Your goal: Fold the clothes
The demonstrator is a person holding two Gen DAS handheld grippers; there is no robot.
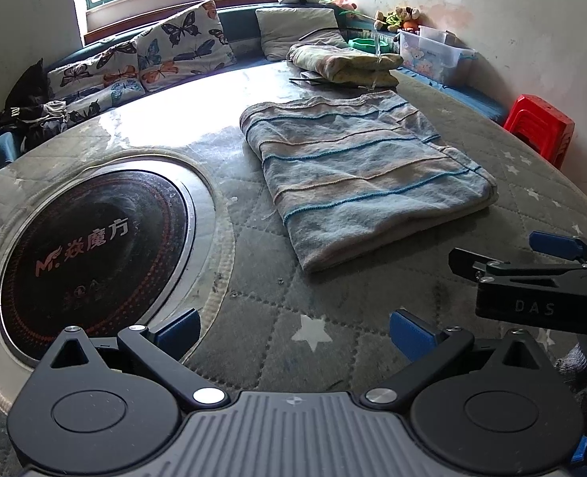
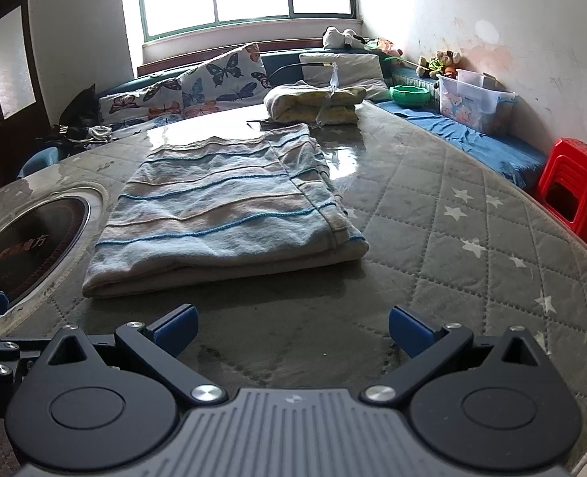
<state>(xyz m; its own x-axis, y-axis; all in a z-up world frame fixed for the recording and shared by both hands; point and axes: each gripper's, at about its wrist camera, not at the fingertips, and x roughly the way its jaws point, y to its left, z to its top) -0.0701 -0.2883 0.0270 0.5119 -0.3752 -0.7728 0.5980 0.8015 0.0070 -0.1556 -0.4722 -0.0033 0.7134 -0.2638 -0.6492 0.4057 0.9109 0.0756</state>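
Both claws hang empty just above the quilted table cover (image 2: 432,214): the left gripper (image 1: 293,334) has its blue pads spread wide with nothing between them, and the right gripper (image 2: 291,328) is spread the same way, holding nothing. Ahead of them the striped garment (image 2: 222,214) lies flat on the table, doubled over, with thick layered edges facing the grippers, just beside the round inset cooktop (image 1: 90,258). A second folded bundle (image 2: 313,105) sits farther back, near the butterfly cushions (image 1: 182,43). My read: we're between folds, the striped piece neat but perhaps due one more halving, or ready to be set aside. The next move looks like a reach forward, each gripper taking a near corner of that stacked edge. The catch is pinching all the layers together, not only the top one.
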